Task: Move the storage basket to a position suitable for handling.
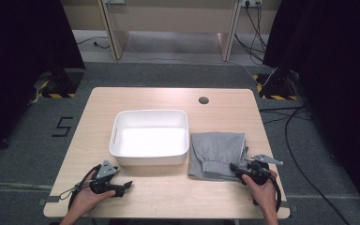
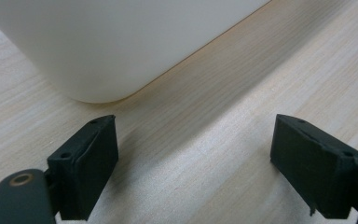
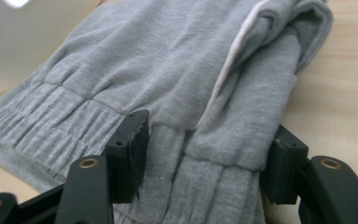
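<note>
Folded grey sweatpants [image 1: 215, 153] lie on the wooden table [image 1: 168, 98], just right of the white plastic bin [image 1: 149, 137], about touching its right wall. Soft grey knit fabric w/ a thin white stripe [image 3: 233, 60] down the side seam and ribbed cuffs [image 3: 70, 130] at the near end. Folded into a rough rectangle; long axis runs near-to-far across the table, cuffs pointing toward the person's edge, the other end away. In the right gripper view the layers stack unevenly, a top fold overlapping on the right.

Right gripper [image 1: 240, 168] sits at the near right corner of the pants, held in the right hand [image 1: 262, 185]. Its jaws are roughly half open, w/ the ribbed cuff layers [image 3: 205, 186] between them; both pads sit against the cloth edges, but whether they're pressing firmly can't be told.

Left gripper [image 1: 124, 186] rests low on the table in front of the bin's near left corner, in the left hand [image 1: 91, 194]. Jaws spread wide, nothing between them but bare tabletop [image 2: 196, 158]; bin corner [image 2: 98, 70] just ahead.
</note>
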Demonstrator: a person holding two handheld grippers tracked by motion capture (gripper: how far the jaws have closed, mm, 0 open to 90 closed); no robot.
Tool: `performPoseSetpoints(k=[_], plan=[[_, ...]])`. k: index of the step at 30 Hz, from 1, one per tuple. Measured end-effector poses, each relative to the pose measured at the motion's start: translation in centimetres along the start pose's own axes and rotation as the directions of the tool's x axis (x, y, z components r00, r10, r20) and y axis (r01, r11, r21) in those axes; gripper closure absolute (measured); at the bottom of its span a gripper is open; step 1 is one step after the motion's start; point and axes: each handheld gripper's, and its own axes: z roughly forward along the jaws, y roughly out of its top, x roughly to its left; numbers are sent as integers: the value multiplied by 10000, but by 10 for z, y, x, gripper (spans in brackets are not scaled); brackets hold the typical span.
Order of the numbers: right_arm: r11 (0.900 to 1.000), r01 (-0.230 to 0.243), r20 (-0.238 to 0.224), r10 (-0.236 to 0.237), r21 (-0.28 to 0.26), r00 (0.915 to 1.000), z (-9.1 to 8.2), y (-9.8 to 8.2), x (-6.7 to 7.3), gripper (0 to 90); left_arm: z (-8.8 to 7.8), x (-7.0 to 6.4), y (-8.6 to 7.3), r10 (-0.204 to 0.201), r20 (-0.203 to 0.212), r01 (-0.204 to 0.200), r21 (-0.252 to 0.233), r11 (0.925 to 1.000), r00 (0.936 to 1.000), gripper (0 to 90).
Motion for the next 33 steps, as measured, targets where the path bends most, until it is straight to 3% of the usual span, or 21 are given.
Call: performPoseSetpoints(k=[12, 16, 20, 24, 25, 29, 32, 33], plan=[[9994, 331, -45, -331, 67, 9994, -39, -37, 20, 431, -1, 0, -1, -113, -102, 113, -1, 9999, 9999, 144], [9992, 393, -27, -393, 77, 9992, -49, -47, 28, 431, -2, 7, -1, -479, -505, 479, -12, 9989, 9976, 148], [9988, 488, -16, -488, 107, 9988, -56, -53, 33, 431, -4, 16, 0, -763, -1127, 732, -317, 9968, 9907, 151], [9991, 419, -124, -417, 117, 9991, -55, -53, 31, 428, -2, 23, 7, -810, -1370, 725, -655, 9952, 9873, 151], [9991, 400, -160, -398, 113, 9991, -55, -53, 31, 427, 1, 26, 10, -671, -1444, 563, -773, 9954, 9872, 153], [9990, 435, -156, -433, 109, 9989, -55, -53, 30, 425, 7, 32, 15, -603, -1435, 472, -927, 9946, 9878, 202], [9991, 413, -174, -411, 120, 9990, -55, -53, 30, 425, 13, 34, 20, -445, -997, 355, -895, 9954, 9940, 199], [9993, 362, -197, -361, 75, 9992, -55, -53, 30, 425, 15, 32, 23, -359, -1075, 271, -816, 9963, 9936, 194]])
